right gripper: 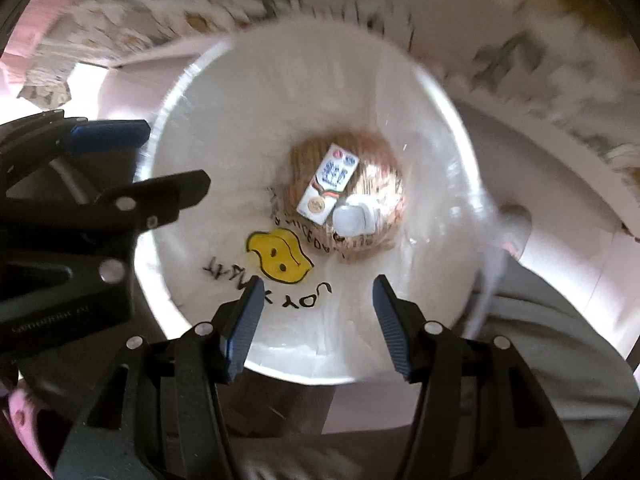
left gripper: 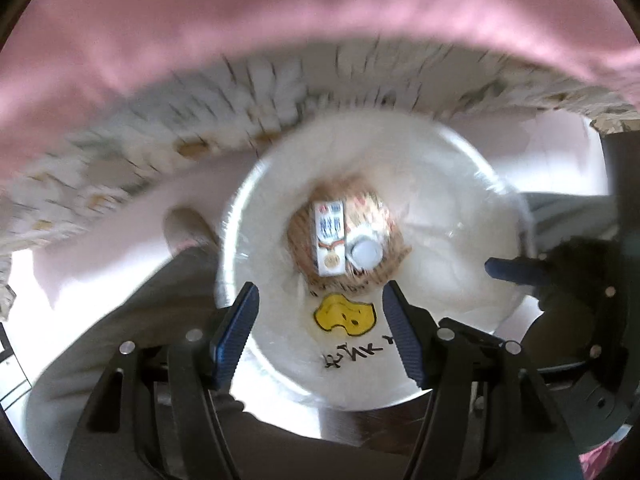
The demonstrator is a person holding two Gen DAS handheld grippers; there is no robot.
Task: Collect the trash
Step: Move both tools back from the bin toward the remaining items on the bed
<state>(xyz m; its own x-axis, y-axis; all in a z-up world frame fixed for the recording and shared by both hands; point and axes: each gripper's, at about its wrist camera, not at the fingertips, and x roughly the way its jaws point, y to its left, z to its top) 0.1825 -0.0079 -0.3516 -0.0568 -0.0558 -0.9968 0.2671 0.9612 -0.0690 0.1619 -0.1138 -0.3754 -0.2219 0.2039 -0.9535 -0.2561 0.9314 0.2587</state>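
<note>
Deep in the white trash bin (left gripper: pixel 440 184) (right gripper: pixel 424 120), lined with a clear bag: a small milk carton (left gripper: pixel 329 240) (right gripper: pixel 328 189) lying flat on a brownish wrapper (left gripper: pixel 376 216) (right gripper: pixel 384 184), with a crumpled white cup (left gripper: pixel 365 253) (right gripper: pixel 352 218) touching the carton's side. Printed on the liner just nearer the cameras than the carton: a yellow smiley face (left gripper: pixel 346 314) (right gripper: pixel 280 256) and black lettering, only partly readable. Wrapper text and carton label too blurred to read.

Poised above the bin's near rim: left hand-held gripper (left gripper: pixel 320 332), jaws spread wide, nothing between them. Same for the right hand-held gripper (right gripper: pixel 318 326), wide apart and empty. Each visible in the other's view at the bin's edge: right one (left gripper: pixel 516 270) at the right rim, left one (right gripper: pixel 120 136) at the left rim, both cut off by the frame.

Beyond the bin's far rim: a floral cloth (left gripper: pixel 160 140) (right gripper: pixel 160 12), smeared by motion blur, and above it pink fabric (left gripper: pixel 280 20). Beside the bin, a grey trouser leg (left gripper: pixel 132 300) (right gripper: pixel 560 340) and the toe of a shoe (left gripper: pixel 188 226) (right gripper: pixel 516 226), partly hidden behind the bin wall.
</note>
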